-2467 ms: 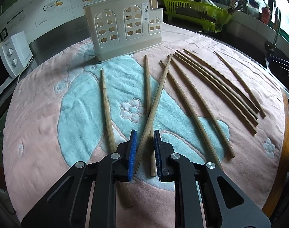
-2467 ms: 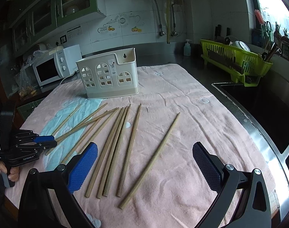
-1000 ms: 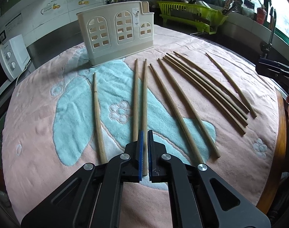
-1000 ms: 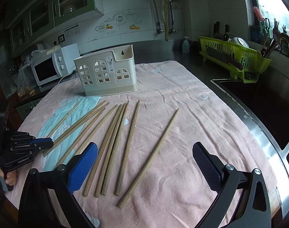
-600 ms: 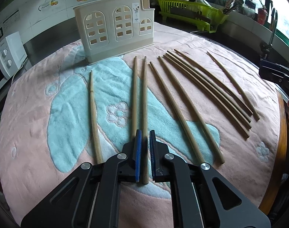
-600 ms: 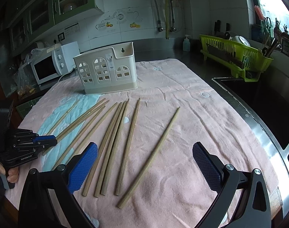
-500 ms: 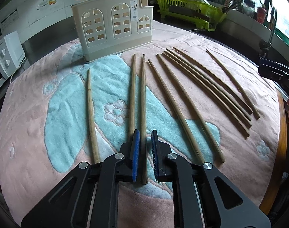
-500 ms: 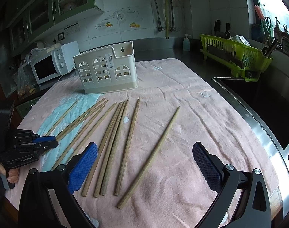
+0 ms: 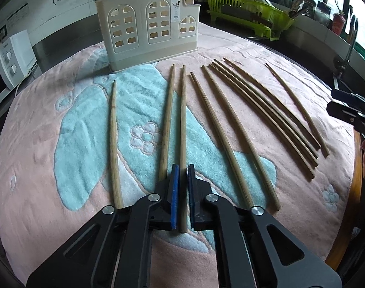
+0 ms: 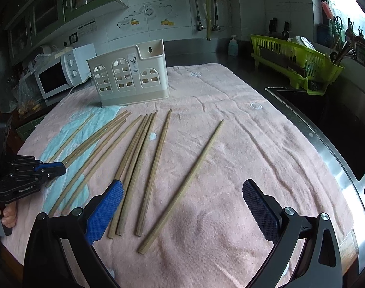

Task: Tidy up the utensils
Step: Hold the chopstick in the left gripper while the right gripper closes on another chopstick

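Chopsticks [image 10: 156, 168] — nine or so, bamboo, fanned out flat across a pink and blue towel [image 10: 242, 144] that covers the counter, thin tips toward the holder. Laid out singly or in loose pairs, presumably so that each can be pinched from the thick end.

Largest first: towel over the whole worktop, likely there to stop the sticks rolling. Behind it a cream utensil holder [image 9: 148, 31] with arched cut-outs, upright at the far edge, well apart from the sticks' tips, nothing visible inside. Off the towel: white microwave [image 10: 60, 76] to the left, green dish rack [image 10: 295, 62] to the right.

Then the tools. Right gripper [image 10: 182, 206] hanging wide open above the near ends of the right-hand sticks, holding nothing — waiting, by the look of it. Left gripper [image 9: 182, 192] low over the towel, jaws drawn almost together around the thick end of one chopstick [image 9: 182, 129], the second of a close pair on the blue patch. Narrow slivers of gap beside the stick; cannot tell whether actually clamped or just loosely bracketed. Stick itself flat on the towel, not lifted.

Judged stage: very start of the first pick, every stick still to be carried to the holder.
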Demonstrator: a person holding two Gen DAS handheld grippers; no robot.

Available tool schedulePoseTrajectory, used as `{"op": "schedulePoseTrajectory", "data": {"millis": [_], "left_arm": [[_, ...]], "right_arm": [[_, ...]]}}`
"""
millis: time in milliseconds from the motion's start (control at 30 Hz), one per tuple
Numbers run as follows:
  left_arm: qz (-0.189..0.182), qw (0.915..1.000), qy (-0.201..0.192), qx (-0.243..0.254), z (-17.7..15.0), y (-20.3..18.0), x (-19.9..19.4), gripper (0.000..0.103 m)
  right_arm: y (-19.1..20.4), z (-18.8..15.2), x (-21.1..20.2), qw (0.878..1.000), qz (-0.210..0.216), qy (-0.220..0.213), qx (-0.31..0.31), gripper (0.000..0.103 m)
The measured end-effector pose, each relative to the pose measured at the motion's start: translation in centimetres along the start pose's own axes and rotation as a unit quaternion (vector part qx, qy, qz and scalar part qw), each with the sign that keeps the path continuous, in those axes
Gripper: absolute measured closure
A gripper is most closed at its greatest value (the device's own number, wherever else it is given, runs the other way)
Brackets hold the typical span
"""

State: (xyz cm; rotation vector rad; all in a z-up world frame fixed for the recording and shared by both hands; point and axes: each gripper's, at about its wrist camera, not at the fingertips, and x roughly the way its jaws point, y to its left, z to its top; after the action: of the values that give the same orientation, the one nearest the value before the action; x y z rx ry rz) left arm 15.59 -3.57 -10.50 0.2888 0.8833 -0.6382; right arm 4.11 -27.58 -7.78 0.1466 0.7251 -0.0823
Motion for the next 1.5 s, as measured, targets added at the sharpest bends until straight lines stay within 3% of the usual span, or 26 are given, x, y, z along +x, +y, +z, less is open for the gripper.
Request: {"op": "schedulePoseTrajectory", "data": {"millis": [100, 200, 400, 633, 767, 1000, 1167, 1200, 1400, 1500], "left_arm": [[0.0, 0.9999, -0.007, -0.008, 0.0, -0.5, -0.5, 0.098], [-0.009, 0.9995, -0.022, -0.02, 0.1, -0.8, -1.5, 0.098], [-0.017, 0.9989, -0.041, -0.014, 0.2, -1.7, -2.8, 0.098], [-0.024, 0.9984, -0.048, -0.018, 0.0, -1.6, -3.2, 0.098], [-0.023, 0.9977, -0.059, -0.022, 0.1, -1.5, -3.9, 0.098], [-0.015, 0.9958, -0.083, -0.037, 0.7, -1.2, -5.4, 0.098], [-0.008, 0.9941, -0.101, -0.04, 1.3, -1.5, -6.5, 0.098], [-0.009, 0.9939, -0.103, -0.04, 1.4, -1.6, -6.6, 0.098], [-0.015, 0.9932, -0.11, -0.035, 1.8, -1.8, -7.1, 0.098], [-0.02, 0.9928, -0.115, -0.03, 1.8, -1.8, -7.4, 0.098]], "right_arm": [[0.0, -0.7, 0.3, 1.0, -0.004, 0.01, 0.005, 0.011], [0.2, -1.1, 0.7, 1.0, 0.0, 0.023, 0.015, 0.034], [0.2, -1.4, 1.8, 0.998, 0.001, 0.043, 0.042, 0.055], [1.5, -1.6, 3.0, 0.998, -0.013, 0.063, 0.027, 0.07], [1.3, -1.6, 2.9, 0.997, -0.028, 0.064, 0.019, 0.085], [0.5, -1.7, 1.8, 0.998, -0.032, 0.061, 0.014, 0.095], [-0.4, -1.6, 2.0, 0.996, -0.019, 0.069, 0.05, 0.089], [-0.3, -1.6, 2.4, 0.996, -0.02, 0.075, 0.051, 0.085], [1.6, -1.1, 3.3, 0.994, -0.068, 0.084, 0.018, 0.083], [1.4, -1.2, 3.2, 0.994, -0.073, 0.082, 0.017, 0.09]]}}
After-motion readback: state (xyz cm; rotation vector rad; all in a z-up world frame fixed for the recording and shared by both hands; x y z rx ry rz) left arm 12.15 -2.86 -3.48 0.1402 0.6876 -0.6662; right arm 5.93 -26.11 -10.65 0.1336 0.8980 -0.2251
